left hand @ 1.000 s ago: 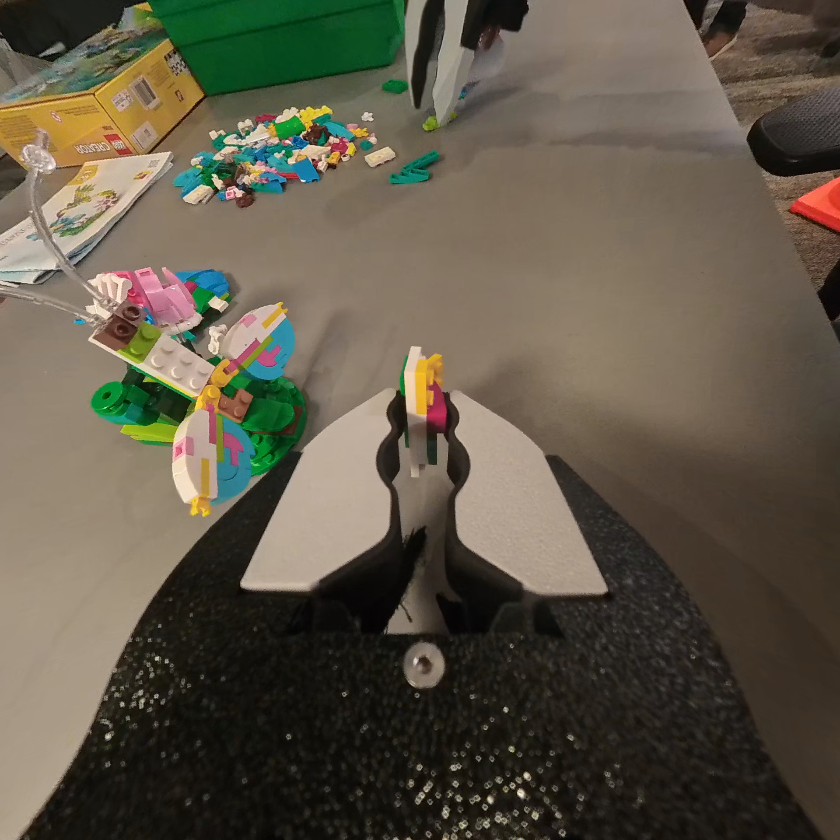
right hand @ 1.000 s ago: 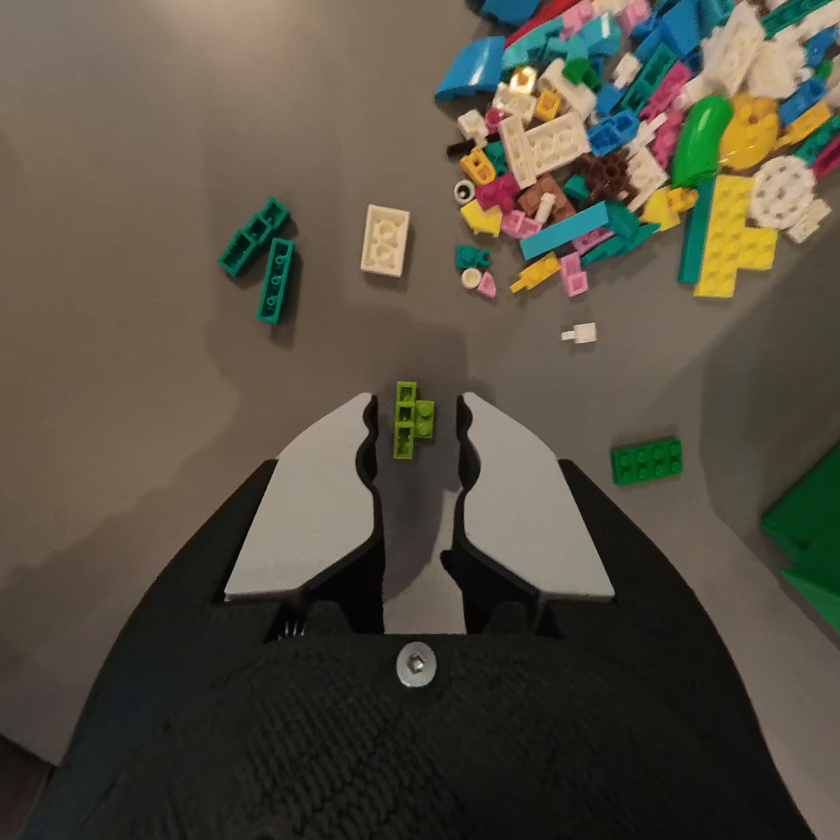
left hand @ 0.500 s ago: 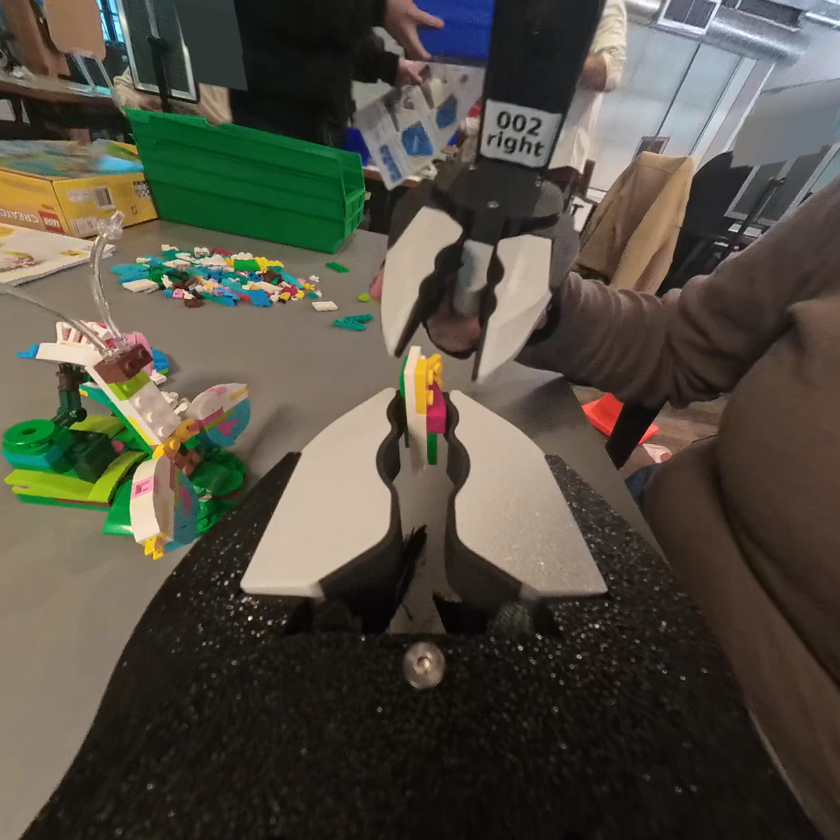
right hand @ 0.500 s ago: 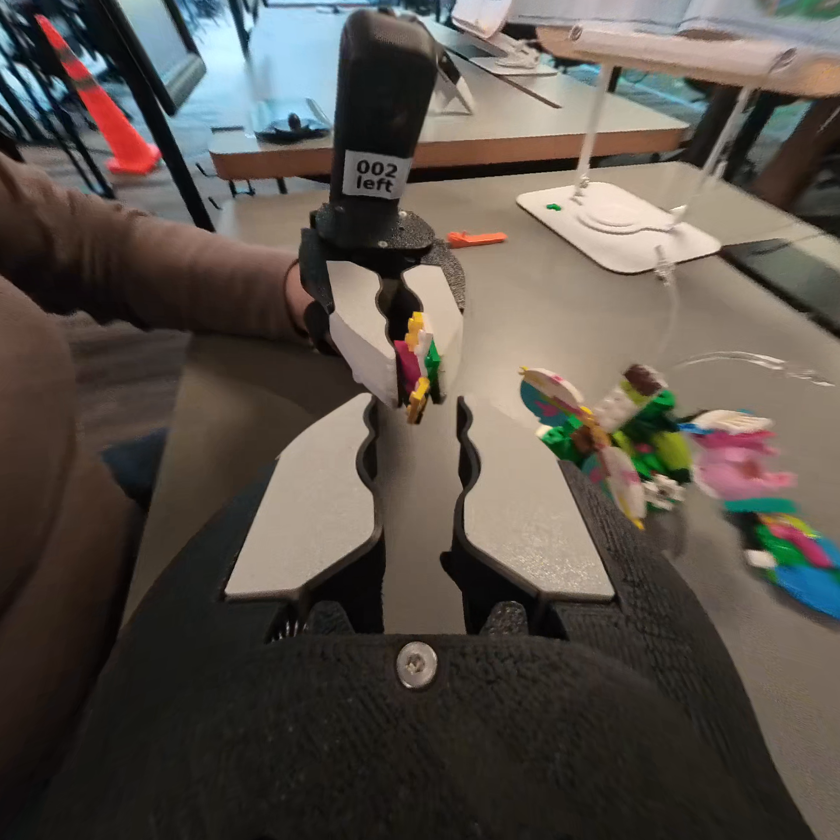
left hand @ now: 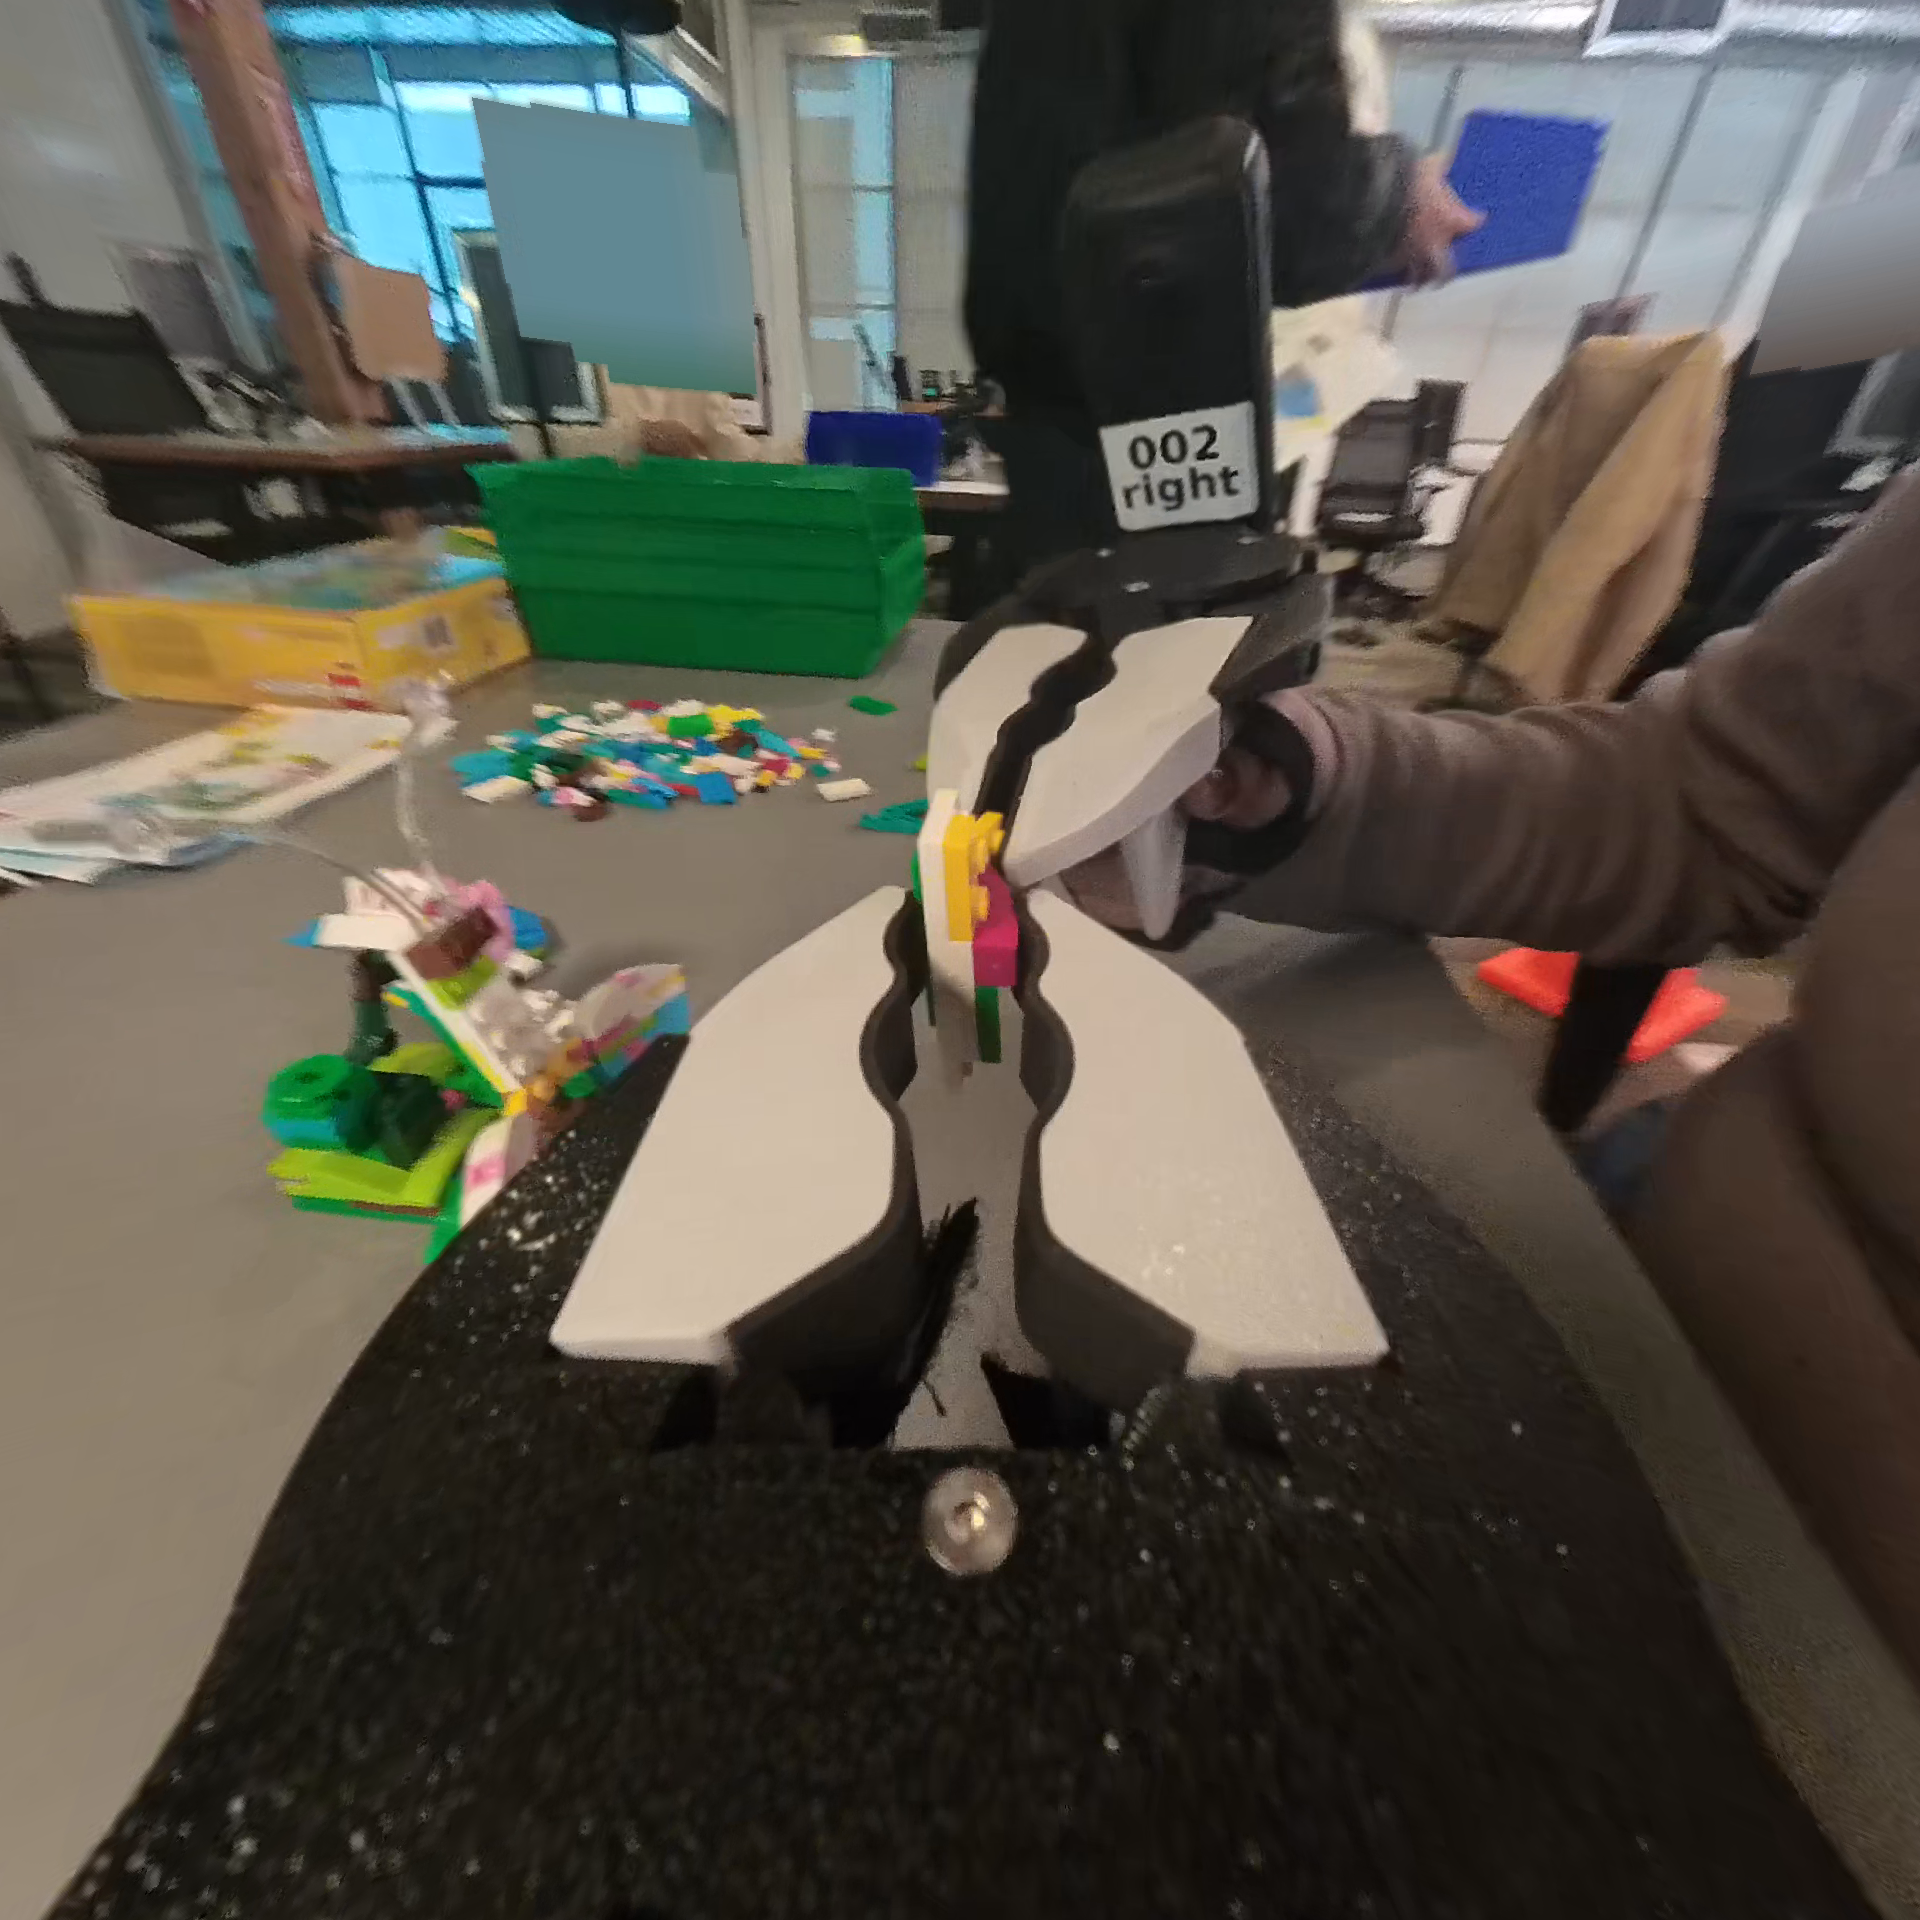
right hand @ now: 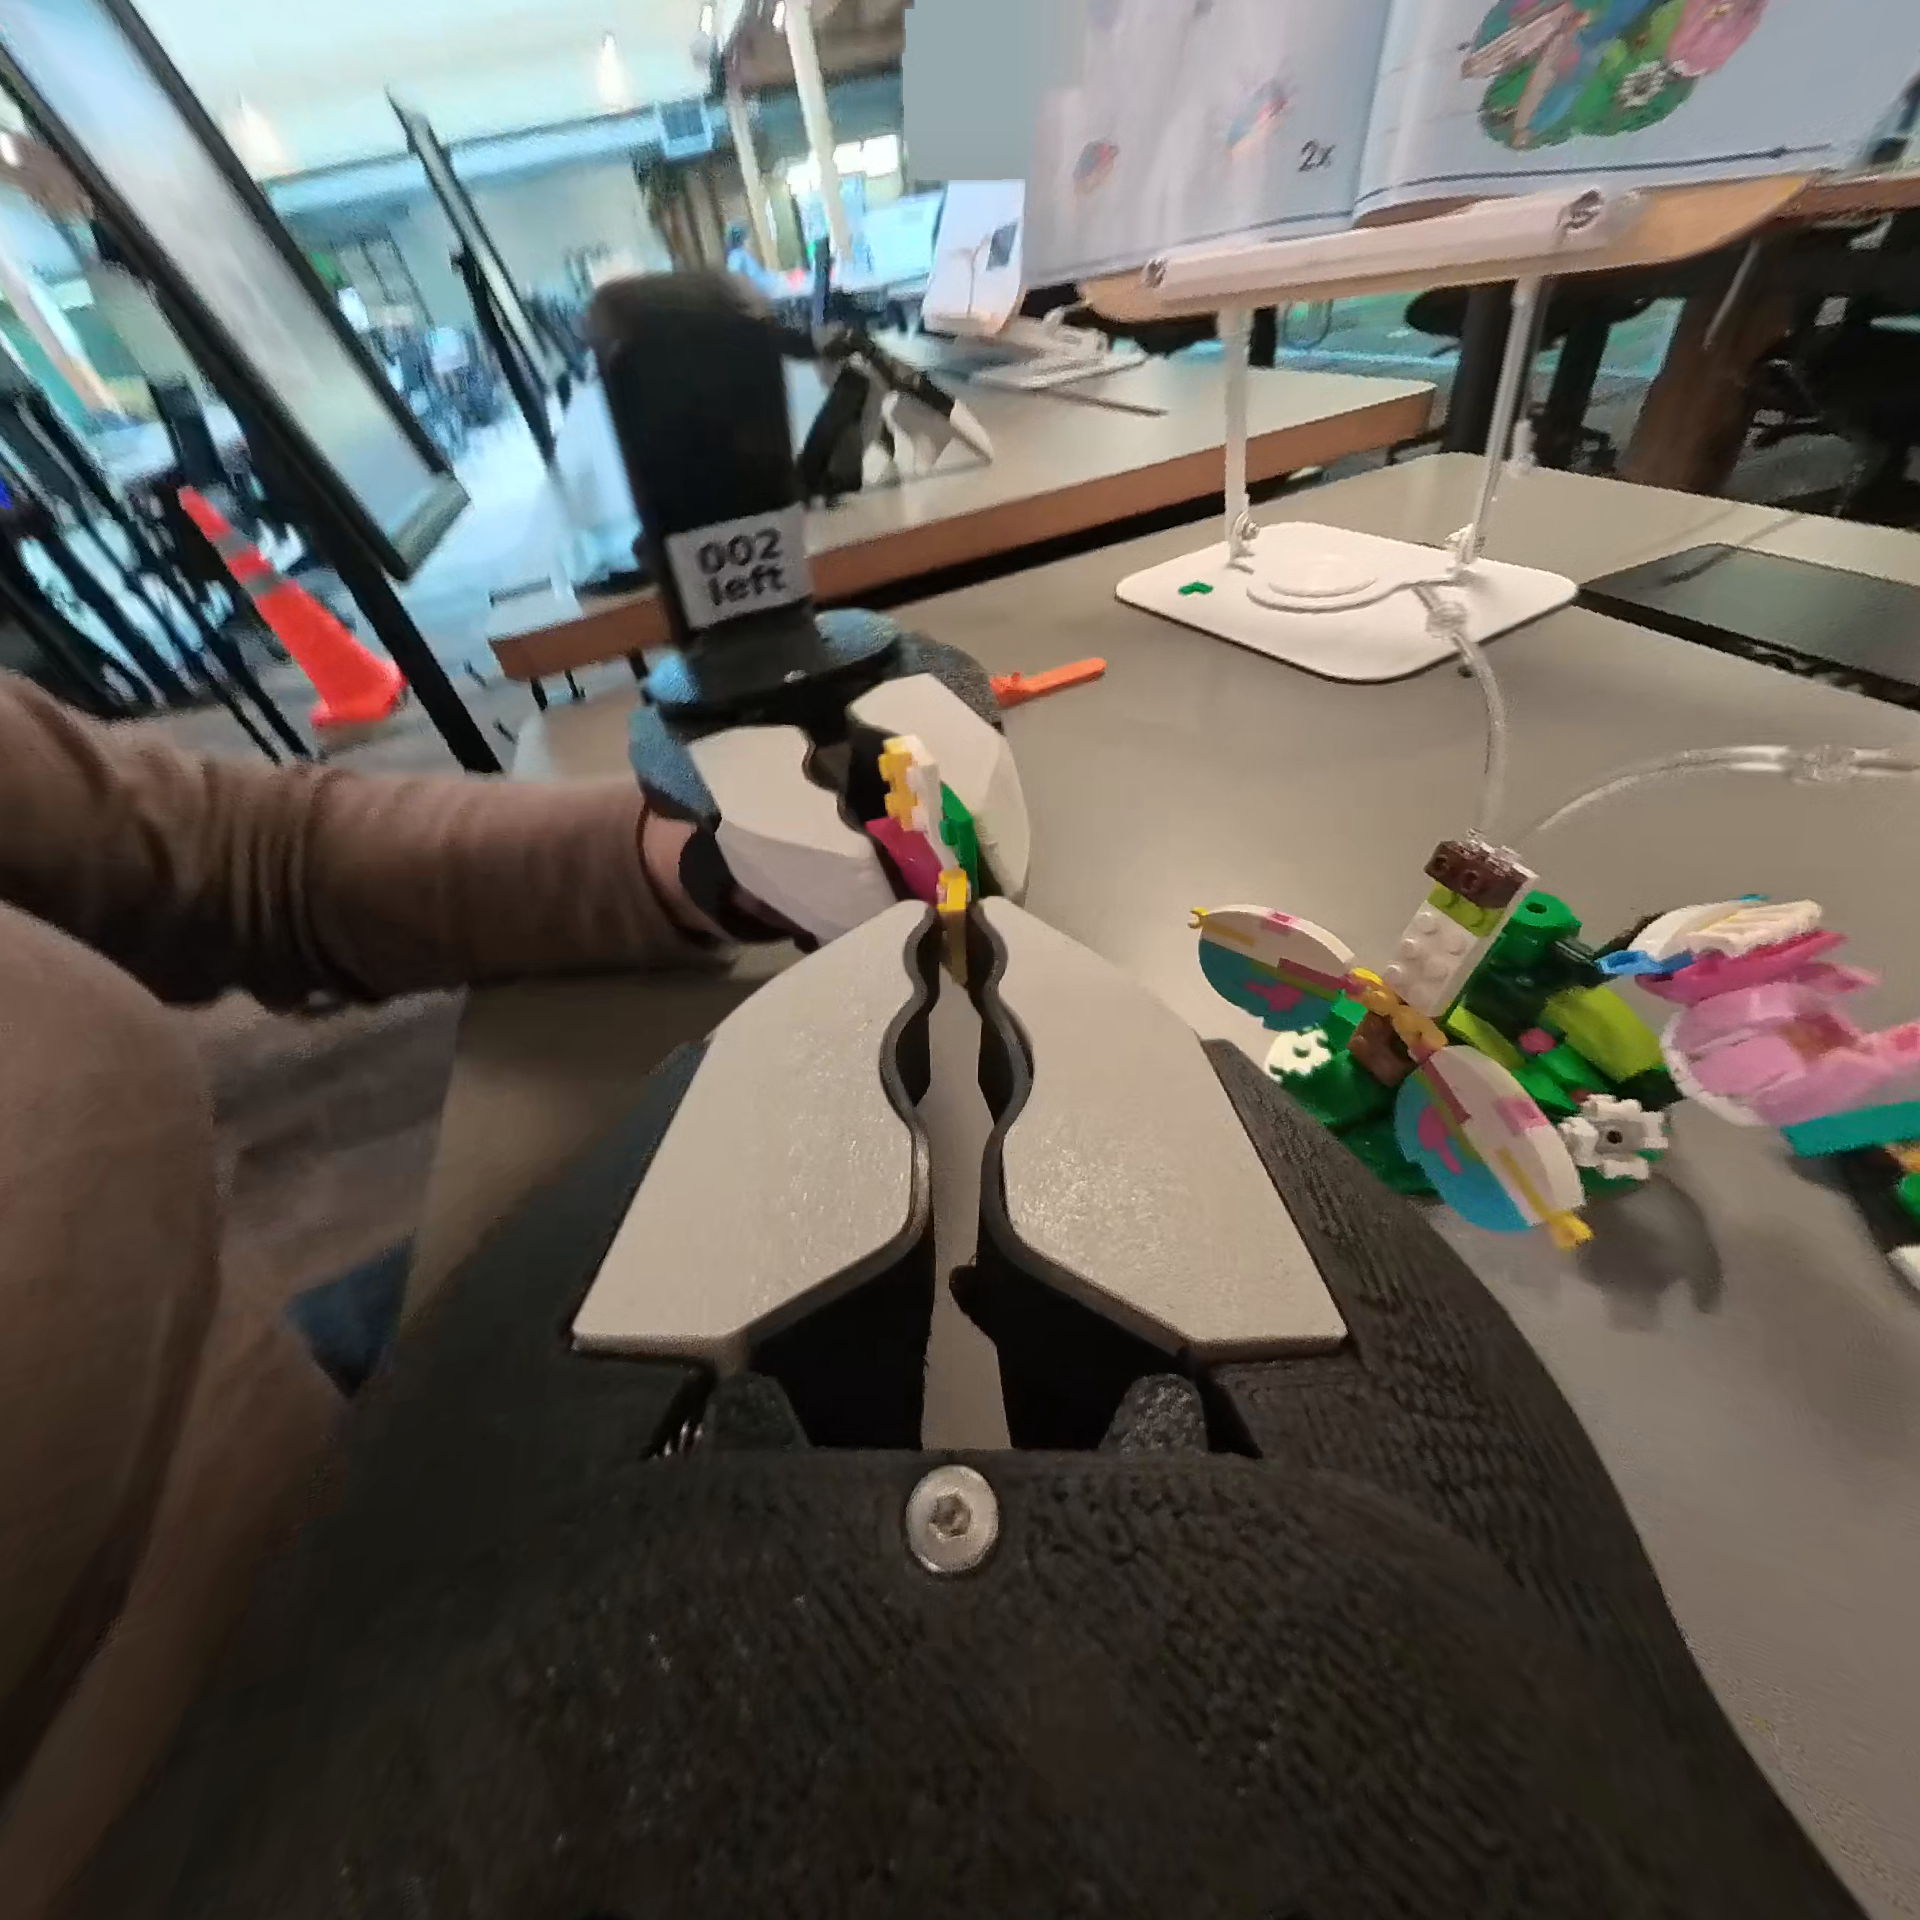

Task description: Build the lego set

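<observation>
My left gripper (left hand: 966, 909) is shut on a small wing piece (left hand: 961, 883) of white, yellow, magenta and green bricks, held upright above the grey table (left hand: 156, 1299). My right gripper (right hand: 954, 914) faces it from the other side, its jaws closed to a narrow gap on the yellow end of the same wing piece (right hand: 920, 821). The right gripper also shows in the left wrist view (left hand: 987, 831), and the left gripper in the right wrist view (right hand: 935, 862). The built dragfly-on-leaf model, a dragonfly on green leaves (left hand: 436, 1049), stands to my left (right hand: 1434, 997).
A pile of loose bricks (left hand: 644, 753), stacked green bins (left hand: 707, 571), a yellow box (left hand: 301, 634) and a booklet (left hand: 197, 779) lie at the far end. A pink flower build (right hand: 1787, 1049), a white stand base (right hand: 1351, 603) and an orange tool (right hand: 1044, 675) are on the table. Left and right tips are no more than a few centimetres apart.
My right gripper left the lime brick on the table, swung up to face the left gripper, and closed from wide open onto the wing piece. The left gripper kept its hold.
</observation>
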The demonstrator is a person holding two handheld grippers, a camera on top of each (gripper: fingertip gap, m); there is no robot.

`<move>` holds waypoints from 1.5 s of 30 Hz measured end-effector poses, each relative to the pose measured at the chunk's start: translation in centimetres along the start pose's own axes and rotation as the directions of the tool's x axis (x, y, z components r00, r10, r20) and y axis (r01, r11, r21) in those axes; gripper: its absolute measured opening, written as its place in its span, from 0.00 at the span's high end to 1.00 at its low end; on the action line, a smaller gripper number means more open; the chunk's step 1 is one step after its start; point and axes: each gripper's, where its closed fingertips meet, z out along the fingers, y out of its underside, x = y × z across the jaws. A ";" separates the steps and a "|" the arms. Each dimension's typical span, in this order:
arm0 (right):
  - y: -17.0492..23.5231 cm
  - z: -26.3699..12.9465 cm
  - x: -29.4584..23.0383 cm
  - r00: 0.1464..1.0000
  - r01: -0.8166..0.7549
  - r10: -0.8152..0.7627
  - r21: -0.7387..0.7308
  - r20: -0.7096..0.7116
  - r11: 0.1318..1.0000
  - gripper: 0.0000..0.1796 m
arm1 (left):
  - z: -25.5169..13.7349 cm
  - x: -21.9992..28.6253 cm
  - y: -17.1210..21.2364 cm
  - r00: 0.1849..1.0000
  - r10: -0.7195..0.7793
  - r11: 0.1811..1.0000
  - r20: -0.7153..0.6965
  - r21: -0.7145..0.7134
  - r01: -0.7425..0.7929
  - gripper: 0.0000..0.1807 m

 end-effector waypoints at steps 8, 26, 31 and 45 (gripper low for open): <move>-1.2 -0.1 -1.3 0.942 -0.289 0.250 0.158 0.224 0.944 0.99 | -0.6 1.1 -1.7 0.972 -0.167 0.976 -0.166 0.112 0.187 0.91; -1.0 -0.3 -0.2 0.999 -0.011 0.008 0.094 0.037 0.995 0.94 | -0.1 0.7 -0.1 0.993 -0.077 0.997 -0.084 -0.019 0.075 0.91; 0.2 0.3 -0.8 0.973 0.229 -0.226 -0.122 0.042 0.966 0.85 | 0.2 0.9 1.1 0.993 0.116 0.986 -0.039 -0.118 -0.119 0.91; -0.3 -0.1 -0.3 0.993 0.020 -0.019 -0.005 0.119 1.000 0.98 | 0.9 1.4 2.2 0.998 0.018 0.986 -0.068 -0.164 -0.029 0.81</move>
